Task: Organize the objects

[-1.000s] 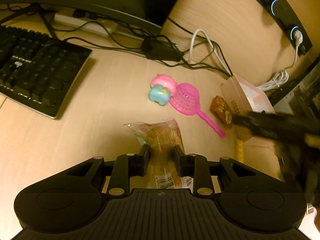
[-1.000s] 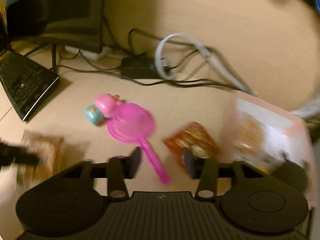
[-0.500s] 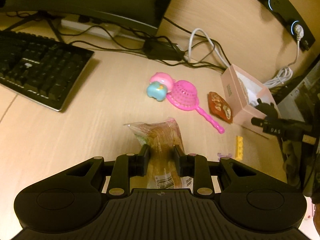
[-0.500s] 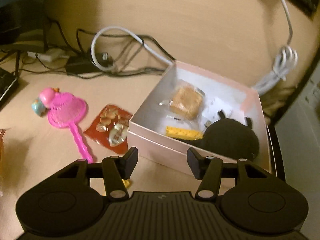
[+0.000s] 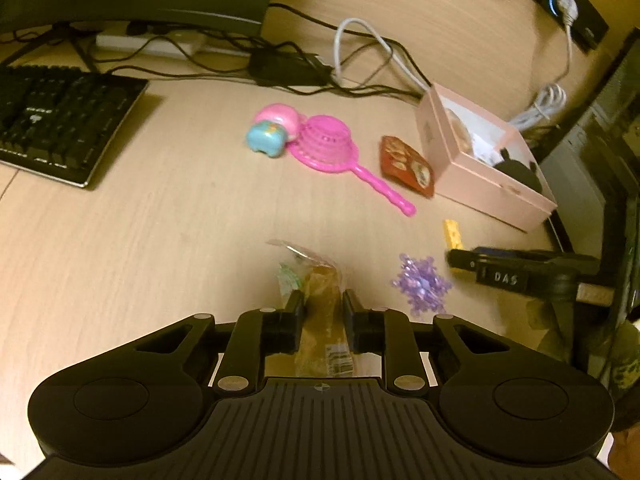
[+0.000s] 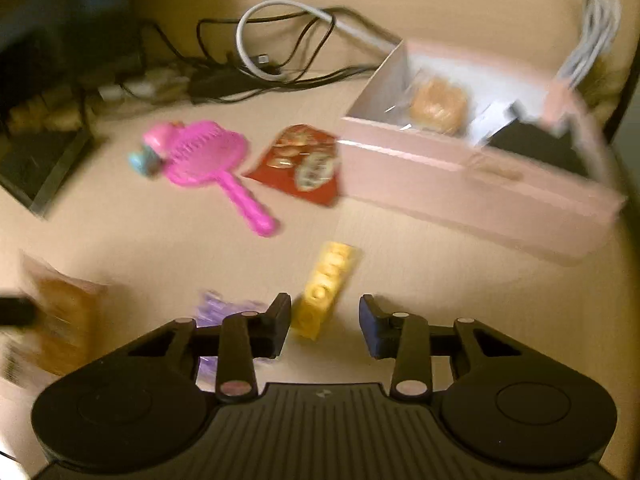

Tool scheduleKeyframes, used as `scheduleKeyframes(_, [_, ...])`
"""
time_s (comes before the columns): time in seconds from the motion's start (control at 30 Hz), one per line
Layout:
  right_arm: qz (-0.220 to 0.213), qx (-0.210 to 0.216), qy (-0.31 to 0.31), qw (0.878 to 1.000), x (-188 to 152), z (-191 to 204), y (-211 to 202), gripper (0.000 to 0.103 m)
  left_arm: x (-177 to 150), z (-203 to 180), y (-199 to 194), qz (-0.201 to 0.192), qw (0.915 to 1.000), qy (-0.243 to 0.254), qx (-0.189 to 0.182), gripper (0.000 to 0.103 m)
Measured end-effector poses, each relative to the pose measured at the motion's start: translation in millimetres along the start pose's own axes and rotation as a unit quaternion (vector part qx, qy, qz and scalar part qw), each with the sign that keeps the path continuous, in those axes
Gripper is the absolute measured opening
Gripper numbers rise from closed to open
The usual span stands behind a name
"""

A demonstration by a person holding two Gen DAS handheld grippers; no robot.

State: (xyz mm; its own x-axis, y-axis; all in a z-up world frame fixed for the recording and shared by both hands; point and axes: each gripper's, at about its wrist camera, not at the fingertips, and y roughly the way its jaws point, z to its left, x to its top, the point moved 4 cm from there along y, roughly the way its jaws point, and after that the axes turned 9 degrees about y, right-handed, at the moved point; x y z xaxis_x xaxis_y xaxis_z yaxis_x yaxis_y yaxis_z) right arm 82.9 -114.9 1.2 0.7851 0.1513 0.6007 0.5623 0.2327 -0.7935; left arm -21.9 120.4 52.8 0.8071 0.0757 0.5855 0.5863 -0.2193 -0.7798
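My left gripper (image 5: 322, 310) is shut on a clear bread packet (image 5: 320, 320) and holds it over the desk. My right gripper (image 6: 324, 320) is open and empty, low over a yellow brick (image 6: 328, 288) that lies just ahead between its fingers. It shows at the right of the left wrist view (image 5: 520, 272). A pink box (image 6: 472, 184) holds a wrapped pastry (image 6: 438, 106) and a black item. A purple snowflake (image 5: 420, 284), a red snack packet (image 6: 304, 164), a pink strainer (image 5: 328, 144) and a pink-and-blue toy (image 5: 272, 132) lie on the desk.
A black keyboard (image 5: 56, 120) lies at the left. A monitor base, a power strip and tangled cables (image 5: 288, 68) run along the back wall. A dark cabinet (image 5: 600, 160) stands at the desk's right edge.
My right gripper has swung back from over the pink box and down to the yellow brick. My left gripper has lifted slightly with the bread packet still in it.
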Motion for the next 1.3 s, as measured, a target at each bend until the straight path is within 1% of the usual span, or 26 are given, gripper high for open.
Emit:
scheduleKeyframes(0.03, [-0.013, -0.021, -0.02, 1.0, -4.6, -1.5, -5.1, 0.037, -1.5, -1.8, -0.8, 0.0, 1.0, 0.0, 0.0, 0.022])
scheduleKeyframes(0.07, [-0.017, -0.019, -0.025, 0.999, -6.4, -3.7, -9.6, 0.037, -2.7, -2.6, -1.0, 0.0, 1.0, 0.001, 0.0, 0.022])
scheduleKeyframes(0.13, [-0.018, 0.019, -0.015, 1.0, -5.8, -8.3, -20.7, 0.039, -4.4, -4.3, -0.8, 0.0, 1.0, 0.003, 0.006, 0.022])
scheduleKeyframes(0.2, [-0.024, 0.046, -0.006, 0.999, -1.7, -4.7, -26.6, 0.045, -5.8, -6.2, 0.3, 0.0, 0.9998, 0.013, 0.013, 0.021])
scheduleKeyframes(0.23, [-0.027, 0.054, -0.001, 0.998, 1.5, -1.1, -27.0, 0.047, -7.2, -7.2, 1.9, 0.004, 0.9997, 0.018, 0.017, 0.022])
scheduleKeyframes(0.27, [-0.022, 0.067, 0.008, 0.997, 4.1, 3.5, -26.5, 0.051, -9.3, -8.2, 6.5, 0.018, 0.9993, 0.025, 0.022, 0.022])
scheduleKeyframes(0.3, [-0.014, 0.082, 0.014, 0.996, 6.1, 9.4, -23.2, 0.051, -11.3, -9.4, 10.9, 0.025, 0.999, 0.029, 0.021, 0.026])
scheduleKeyframes(0.37, [0.001, 0.111, 0.014, 0.994, 6.2, 25.0, -21.0, 0.051, -14.0, -10.4, 17.3, 0.018, 0.9992, 0.033, 0.012, 0.035])
scheduleKeyframes(0.4, [0.003, 0.114, 0.008, 0.993, 4.7, 32.7, -20.2, 0.051, -14.4, -10.3, 21.6, 0.013, 0.9995, 0.029, 0.004, 0.041])
scheduleKeyframes(0.5, [0.017, 0.123, 0.009, 0.992, -1.5, 43.6, -16.4, 0.051, -15.7, -8.7, 30.2, 0.014, 0.9996, -0.003, -0.026, 0.048])
scheduleKeyframes(0.57, [0.024, 0.125, 0.012, 0.992, -5.3, 44.5, -16.4, 0.051, -17.5, -11.5, 32.1, 0.013, 0.9992, -0.004, -0.037, 0.051])
scheduleKeyframes(0.63, [0.019, 0.121, 0.009, 0.992, -7.2, 42.4, -20.4, 0.051, -20.4, -14.4, 36.2, 0.014, 0.999, 0.0, -0.042, 0.058])
scheduleKeyframes(0.67, [0.015, 0.118, 0.007, 0.993, -6.8, 41.8, -22.7, 0.051, -21.7, -16.7, 39.4, 0.018, 0.9988, -0.001, -0.046, 0.058])
scheduleKeyframes(0.7, [0.011, 0.116, 0.004, 0.993, -6.9, 39.9, -24.5, 0.051, -22.4, -19.5, 41.7, 0.019, 0.9985, 0.0, -0.051, 0.058])
scheduleKeyframes(0.77, [0.001, 0.108, -0.007, 0.994, -4.0, 40.0, -27.0, 0.052, -23.0, -29.9, 44.1, 0.02, 0.9982, 0.019, -0.054, 0.053])
scheduleKeyframes(0.8, [-0.003, 0.107, -0.012, 0.994, -1.5, 39.7, -26.7, 0.054, -23.3, -33.9, 45.0, 0.024, 0.9978, 0.024, -0.056, 0.049])
scheduleKeyframes(0.83, [-0.006, 0.106, -0.016, 0.994, 1.6, 40.2, -25.9, 0.055, -24.2, -36.8, 45.4, 0.029, 0.9971, 0.023, -0.066, 0.042])
scheduleKeyframes(0.87, [-0.01, 0.104, -0.02, 0.994, 5.8, 41.6, -24.5, 0.056, -25.6, -37.8, 46.4, 0.034, 0.9961, 0.017, -0.08, 0.038])
scheduleKeyframes(0.9, [-0.015, 0.103, -0.024, 0.994, 10.4, 43.2, -23.2, 0.056, -27.2, -38.5, 45.9, 0.037, 0.9947, 0.01, -0.095, 0.036])
scheduleKeyframes(0.97, [-0.024, 0.102, -0.036, 0.994, 21.9, 50.4, -18.1, 0.056, -30.7, -37.6, 41.5, 0.036, 0.9947, 0.012, -0.096, 0.035])
scheduleKeyframes(1.03, [-0.032, 0.104, -0.052, 0.993, 35.5, 62.4, -11.0, 0.058, -32.6, -28.5, 29.6, 0.024, 0.9957, 0.007, -0.09, 0.035])
scheduleKeyframes(1.1, [-0.039, 0.114, -0.068, 0.99, 51.8, 81.6, -2.3, 0.061, -33.1, -12.8, 14.4, 0.011, 0.9971, -0.009, -0.074, 0.035])
scheduleKeyframes(1.13, [-0.043, 0.121, -0.075, 0.989, 60.0, 92.4, 1.8, 0.063, -33.4, -2.5, 5.4, 0.004, 0.9979, -0.018, -0.061, 0.035])
scheduleKeyframes(1.2, [-0.056, 0.133, -0.089, 0.985, 75.0, 114.6, 9.8, 0.072, -35.0, 16.8, -10.4, -0.008, 0.9986, -0.036, -0.037, 0.035])
scheduleKeyframes(1.3, [-0.075, 0.138, -0.125, 0.98, 95.6, 152.9, 27.8, 0.077, -41.4, 45.1, -33.6, -0.022, 0.9978, -0.063, -0.003, 0.035])
